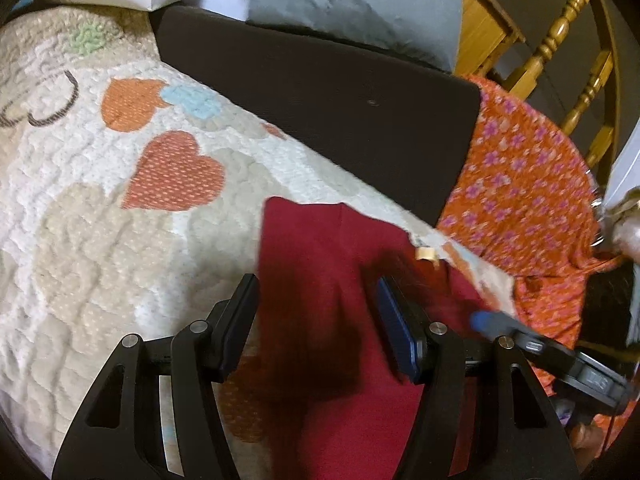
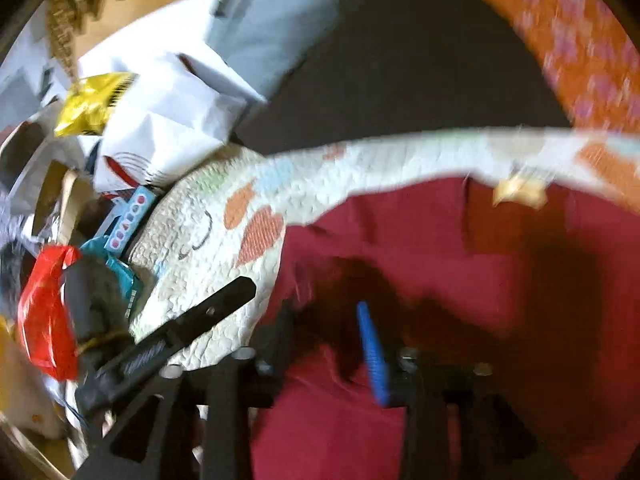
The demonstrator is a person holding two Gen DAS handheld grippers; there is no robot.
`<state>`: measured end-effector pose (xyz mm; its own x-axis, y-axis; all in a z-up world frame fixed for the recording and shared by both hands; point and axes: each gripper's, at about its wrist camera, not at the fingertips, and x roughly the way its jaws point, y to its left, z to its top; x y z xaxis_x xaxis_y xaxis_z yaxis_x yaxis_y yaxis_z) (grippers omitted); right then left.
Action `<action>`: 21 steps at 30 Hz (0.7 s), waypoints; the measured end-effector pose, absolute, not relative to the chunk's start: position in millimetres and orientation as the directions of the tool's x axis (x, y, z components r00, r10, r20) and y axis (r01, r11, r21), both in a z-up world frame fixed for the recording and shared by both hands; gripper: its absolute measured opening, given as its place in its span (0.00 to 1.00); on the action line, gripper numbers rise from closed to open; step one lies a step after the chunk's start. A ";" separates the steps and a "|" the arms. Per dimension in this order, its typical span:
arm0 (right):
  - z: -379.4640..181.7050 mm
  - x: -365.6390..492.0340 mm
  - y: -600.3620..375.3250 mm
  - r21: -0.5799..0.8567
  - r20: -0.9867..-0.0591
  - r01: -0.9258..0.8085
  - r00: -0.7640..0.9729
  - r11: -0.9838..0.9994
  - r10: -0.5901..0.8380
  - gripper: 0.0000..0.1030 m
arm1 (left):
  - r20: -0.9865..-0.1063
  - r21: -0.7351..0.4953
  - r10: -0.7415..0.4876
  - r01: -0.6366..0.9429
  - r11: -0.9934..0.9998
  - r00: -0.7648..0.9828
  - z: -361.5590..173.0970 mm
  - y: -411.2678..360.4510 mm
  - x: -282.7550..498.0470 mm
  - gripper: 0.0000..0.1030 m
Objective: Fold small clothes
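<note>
A dark red garment [image 1: 320, 264] lies on a white quilted mat with heart patterns [image 1: 100, 200]. My left gripper [image 1: 316, 300] is open just above the garment's left part, its fingers [image 1: 240, 308] astride a fold. The right gripper shows at the right in the left wrist view [image 1: 492, 320]. In the blurred right wrist view my right gripper [image 2: 324, 320] is open over the red garment [image 2: 480, 300], with its blue pad [image 2: 372, 352] showing. The left gripper's finger [image 2: 208, 312] lies over the mat [image 2: 208, 248].
A black flat board [image 1: 320, 96] lies behind the mat. An orange flowered cloth [image 1: 528, 200] lies to the right. A grey pillow [image 1: 352, 0], white paper bags [image 2: 168, 112], a red plastic bag [image 2: 44, 312] and wooden furniture [image 1: 552, 40] surround the area.
</note>
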<state>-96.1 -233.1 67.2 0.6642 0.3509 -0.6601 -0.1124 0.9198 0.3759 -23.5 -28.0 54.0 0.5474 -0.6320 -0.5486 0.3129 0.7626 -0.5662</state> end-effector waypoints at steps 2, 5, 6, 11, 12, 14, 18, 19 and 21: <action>87.9 -123.7 -251.0 0.277 -0.642 -0.119 0.715 0.953 0.276 0.45 | -0.538 -0.590 -0.662 0.329 0.738 0.521 54.3 -33.0 -26.2 0.59; 104.1 -165.9 -285.5 0.163 -0.632 -0.059 0.760 0.985 0.150 0.45 | -0.549 -0.562 -0.664 0.363 0.743 0.508 58.5 -46.0 -33.3 0.59; 106.2 -177.9 -298.6 0.132 -0.633 -0.025 0.767 0.991 0.104 0.45 | -0.559 -0.534 -0.648 0.373 0.758 0.517 60.3 -51.8 -35.7 0.59; 92.8 -219.7 -364.6 0.100 -0.643 0.176 0.763 0.979 -0.072 0.45 | -0.636 -0.445 -0.570 0.356 0.822 0.520 50.9 -72.7 -35.3 0.59; 82.3 -223.3 -378.7 0.141 -0.665 0.203 0.744 0.969 -0.060 0.45 | -0.650 -0.435 -0.558 0.350 0.830 0.516 48.8 -76.5 -34.2 0.59; 69.0 -224.7 -388.5 0.191 -0.688 0.203 0.725 0.960 -0.017 0.45 | -0.663 -0.416 -0.544 0.352 0.839 0.514 44.6 -82.9 -32.4 0.59; 61.7 -228.2 -388.5 0.187 -0.683 0.198 0.730 0.962 -0.018 0.45 | -0.689 -0.370 -0.523 0.377 0.849 0.502 43.4 -98.5 -26.9 0.58; 64.3 -230.7 -387.4 0.186 -0.675 0.189 0.737 0.964 -0.014 0.45 | -0.694 -0.355 -0.515 0.383 0.853 0.502 43.9 -102.6 -26.4 0.51; 67.2 -233.7 -382.6 0.156 -0.679 0.180 0.734 0.971 -0.027 0.45 | -0.712 -0.305 -0.483 0.395 0.867 0.510 45.6 -109.0 -25.7 0.40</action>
